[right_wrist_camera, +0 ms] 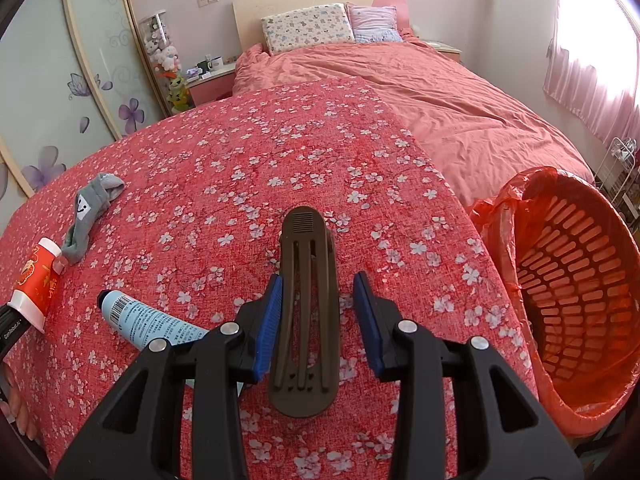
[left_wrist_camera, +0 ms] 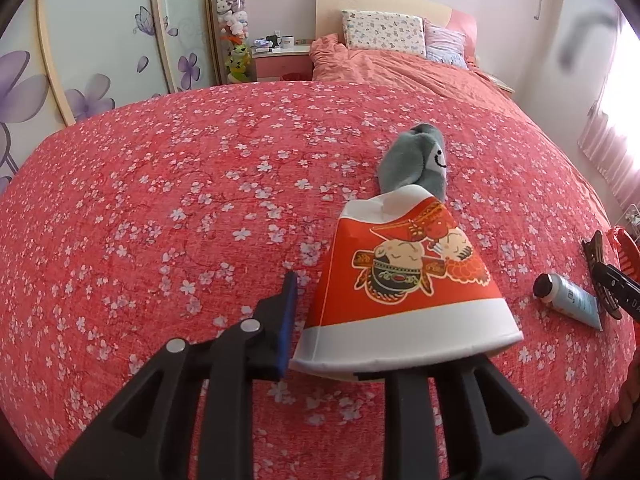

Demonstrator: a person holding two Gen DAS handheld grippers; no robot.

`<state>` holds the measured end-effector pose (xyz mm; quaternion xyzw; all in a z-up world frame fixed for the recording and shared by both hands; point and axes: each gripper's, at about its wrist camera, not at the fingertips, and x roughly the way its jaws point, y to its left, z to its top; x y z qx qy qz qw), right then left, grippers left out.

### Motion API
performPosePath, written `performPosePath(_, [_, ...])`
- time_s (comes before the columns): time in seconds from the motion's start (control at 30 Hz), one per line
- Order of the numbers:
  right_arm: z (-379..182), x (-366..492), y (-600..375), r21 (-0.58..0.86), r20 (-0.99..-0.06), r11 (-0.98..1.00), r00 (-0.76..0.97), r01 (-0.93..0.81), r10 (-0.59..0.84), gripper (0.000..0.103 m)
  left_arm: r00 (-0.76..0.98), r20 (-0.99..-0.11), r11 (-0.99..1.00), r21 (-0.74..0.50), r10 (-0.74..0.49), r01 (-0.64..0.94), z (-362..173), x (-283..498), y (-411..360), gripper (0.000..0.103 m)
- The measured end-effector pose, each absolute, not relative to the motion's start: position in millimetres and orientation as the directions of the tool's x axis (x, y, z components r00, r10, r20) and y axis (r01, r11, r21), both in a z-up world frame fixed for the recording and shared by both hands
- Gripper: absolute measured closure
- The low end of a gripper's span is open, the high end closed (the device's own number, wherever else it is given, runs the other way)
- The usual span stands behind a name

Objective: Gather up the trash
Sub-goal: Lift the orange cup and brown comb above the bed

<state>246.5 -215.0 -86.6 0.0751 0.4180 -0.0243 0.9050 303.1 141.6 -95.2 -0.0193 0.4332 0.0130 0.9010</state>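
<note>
- Paper cup, red and white with a cartoon print, lies flattened on the flowered red cover of the bed, at about 5 o'clock in the left wrist view.
- Left claw has the cup's rim between its jaws. Its left blue pad stands just clear of the cup's edge, and the right finger is hidden under the cup, so I cannot tell whether the cup is pinched or only lying there.
- Grey sock with a smiley face lies at 12 o'clock from the cup, touching its narrow end.
- Blue tube with a dark cap rests at 3 o'clock from the cup, apart from it.
- Right claw is spread around a brown hair clip. The left pad is at the clip's side, while the right pad shows a gap.
- Orange basket, lined with a red bag, sits at 3 o'clock from the clip at the edge of the bed.
- Pillows lean at the headboard at 12 o'clock.
</note>
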Motion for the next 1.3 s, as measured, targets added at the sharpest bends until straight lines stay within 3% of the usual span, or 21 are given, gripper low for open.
performPosePath(0.73, [-85.4,248.3,-209.8,0.107,-0.759,0.991,0.650,0.080,0.030,0.062,0.627,-0.779,0.998,-0.045,-0.013,-0.035,-93.3,301.6,145.5,0.079])
performPosePath(0.87, [-84.1,251.9,-207.3,0.106,-0.757,0.992,0.652,0.064,0.039,0.074,0.635,-0.772,0.999,-0.045,-0.022,-0.020,-92.6,302.3,139.6,0.091])
performPosePath(1.07, [-81.3,244.7,-209.6,0.128,-0.745,0.990,0.664,0.051,0.062,0.074,0.683,-0.731,1.000,-0.014,-0.006,-0.006,-82.5,292.4,132.5,0.098])
performPosePath(1.3, [-67.5,232.2,-212.4,0.137,-0.718,0.990,0.692,0.037,0.073,0.074,0.713,-0.701,1.000,0.022,0.002,0.019,-74.6,281.4,121.4,0.098])
